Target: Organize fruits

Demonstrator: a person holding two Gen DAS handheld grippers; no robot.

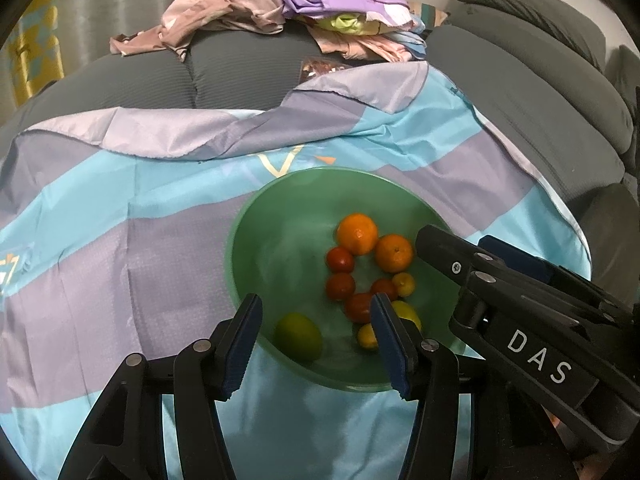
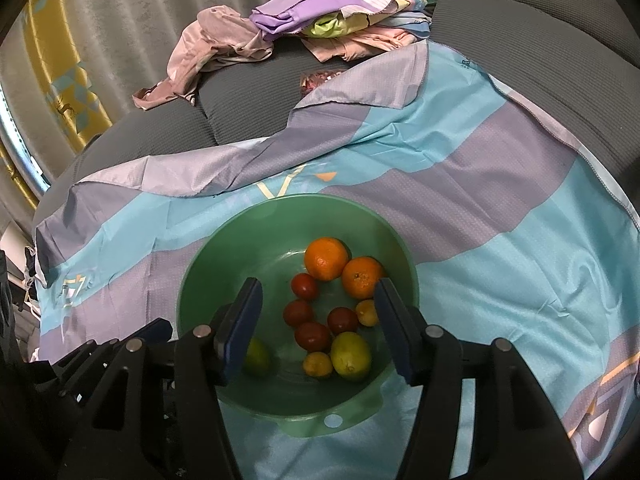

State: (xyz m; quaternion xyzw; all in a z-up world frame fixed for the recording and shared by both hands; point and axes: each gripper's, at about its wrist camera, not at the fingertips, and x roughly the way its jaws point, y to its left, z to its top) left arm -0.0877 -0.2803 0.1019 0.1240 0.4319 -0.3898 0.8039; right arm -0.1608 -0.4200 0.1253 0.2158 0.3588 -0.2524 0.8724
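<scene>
A green bowl [image 1: 280,216] [image 2: 240,240] sits on a blue and purple cloth. It holds two oranges [image 1: 357,233] [image 2: 326,258], several red tomatoes [image 1: 340,286] [image 2: 312,336], small yellow fruits [image 1: 404,283] [image 2: 317,364], a yellow lemon [image 2: 351,356] and a green lime [image 1: 298,336] [image 2: 258,356]. My left gripper [image 1: 316,344] is open and empty above the bowl's near rim. My right gripper [image 2: 318,328] is open and empty over the bowl; its body shows in the left wrist view [image 1: 520,300] at the bowl's right.
The cloth [image 1: 120,240] [image 2: 500,200] covers a grey sofa [image 1: 160,76] [image 2: 240,112]. A pile of pink and purple clothes [image 1: 280,8] [image 2: 300,20] lies at the back. Curtains hang behind.
</scene>
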